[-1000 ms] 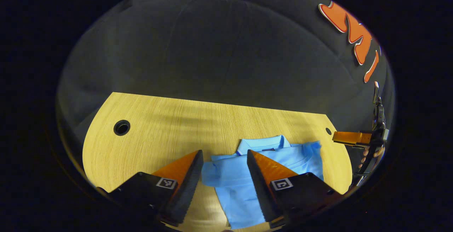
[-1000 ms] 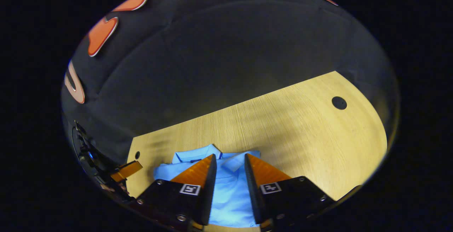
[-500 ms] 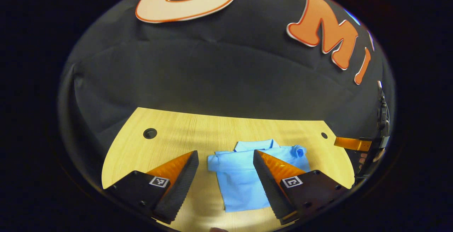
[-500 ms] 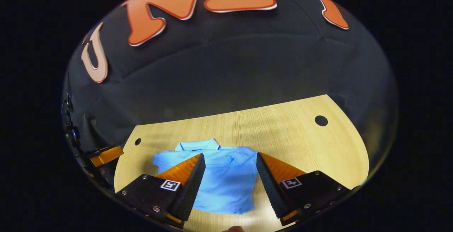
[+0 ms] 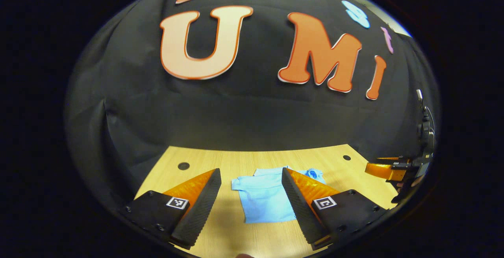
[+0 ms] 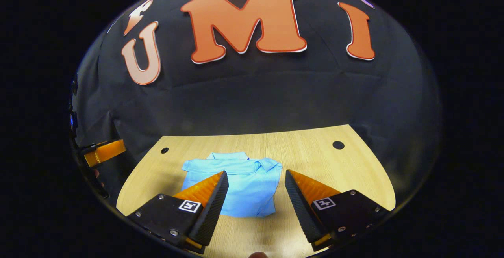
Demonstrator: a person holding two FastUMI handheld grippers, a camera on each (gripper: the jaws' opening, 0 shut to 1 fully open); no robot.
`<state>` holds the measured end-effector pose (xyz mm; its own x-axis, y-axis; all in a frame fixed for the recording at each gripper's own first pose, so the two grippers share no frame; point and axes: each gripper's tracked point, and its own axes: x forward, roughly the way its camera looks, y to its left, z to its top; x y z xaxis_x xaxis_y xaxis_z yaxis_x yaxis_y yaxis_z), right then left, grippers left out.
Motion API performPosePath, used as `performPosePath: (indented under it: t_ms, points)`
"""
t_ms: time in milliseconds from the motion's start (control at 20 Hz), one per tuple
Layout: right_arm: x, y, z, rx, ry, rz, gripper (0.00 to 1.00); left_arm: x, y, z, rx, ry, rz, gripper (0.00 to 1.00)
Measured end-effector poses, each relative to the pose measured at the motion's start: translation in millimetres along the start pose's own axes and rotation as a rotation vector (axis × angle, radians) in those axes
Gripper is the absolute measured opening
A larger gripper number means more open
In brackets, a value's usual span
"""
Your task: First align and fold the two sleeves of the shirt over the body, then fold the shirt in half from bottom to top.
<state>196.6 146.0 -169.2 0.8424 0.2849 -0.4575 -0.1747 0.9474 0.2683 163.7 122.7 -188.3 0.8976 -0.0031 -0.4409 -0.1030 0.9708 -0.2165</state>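
Each tool has two wedge-shaped fingers that taper to a point, their inner faces ribbed like saw teeth. The left tool (image 5: 251, 181) sits on black blocks, each carrying a small square black-and-white marker; the right tool (image 6: 255, 183) is built the same, with small round screws showing along the edges of its blocks.

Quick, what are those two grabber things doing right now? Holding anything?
Left gripper: open, holding nothing, above the table.
Right gripper: open, holding nothing; the shirt lies flat beyond its fingers.
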Motion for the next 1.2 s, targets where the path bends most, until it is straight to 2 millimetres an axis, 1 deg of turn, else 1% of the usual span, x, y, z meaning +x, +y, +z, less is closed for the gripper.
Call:
performPosePath:
  t_ms: [100,150,250,300,350,400,500,600,650,800,850,900,950,1000,1100,1200]
  points:
    - [-21,-3,5,-0.025,-0.042,0.000,0.88,-24,-6,5,0.031,-0.044,0.013,0.99]
    - [-33,-3,9,-0.036,-0.063,0.001,0.88,-37,-9,7,0.036,-0.067,0.016,0.99]
    - [-55,1,15,-0.049,-0.107,0.012,0.88,-70,-9,12,0.039,-0.118,0.027,1.00]
    - [-64,2,16,-0.054,-0.126,0.017,0.88,-84,-11,14,0.043,-0.141,0.032,0.97]
    - [-74,3,16,-0.060,-0.141,0.022,0.88,-96,-12,16,0.051,-0.164,0.035,0.99]
    - [-84,3,14,-0.064,-0.148,0.022,0.88,-108,-15,16,0.052,-0.181,0.035,0.99]
    - [-102,6,9,-0.066,-0.163,0.025,0.88,-124,-23,16,0.045,-0.210,0.033,0.99]
    - [-116,8,1,-0.081,-0.179,0.029,0.88,-141,-28,11,0.030,-0.222,0.039,1.00]
    - [-123,8,-3,-0.089,-0.184,0.028,0.88,-149,-31,10,0.025,-0.231,0.041,0.99]
    - [-141,8,-7,-0.092,-0.213,0.028,0.88,-165,-45,3,0.020,-0.250,0.029,0.99]
    - [-145,5,-9,-0.089,-0.216,0.024,0.88,-168,-49,1,0.024,-0.251,0.022,0.99]
    - [-149,4,-9,-0.086,-0.221,0.022,0.88,-171,-49,-3,0.031,-0.250,0.026,0.99]
    - [-155,2,-8,-0.081,-0.228,0.018,0.88,-174,-50,-3,0.037,-0.250,0.031,0.99]
    - [-158,0,-6,-0.076,-0.238,0.018,0.88,-176,-52,-2,0.038,-0.254,0.029,0.97]
    - [-166,-5,-3,-0.071,-0.257,0.012,0.88,-181,-56,-2,0.039,-0.255,0.028,0.99]
    - [-169,-7,-1,-0.073,-0.272,0.010,0.88,-182,-57,-3,0.042,-0.258,0.035,0.99]
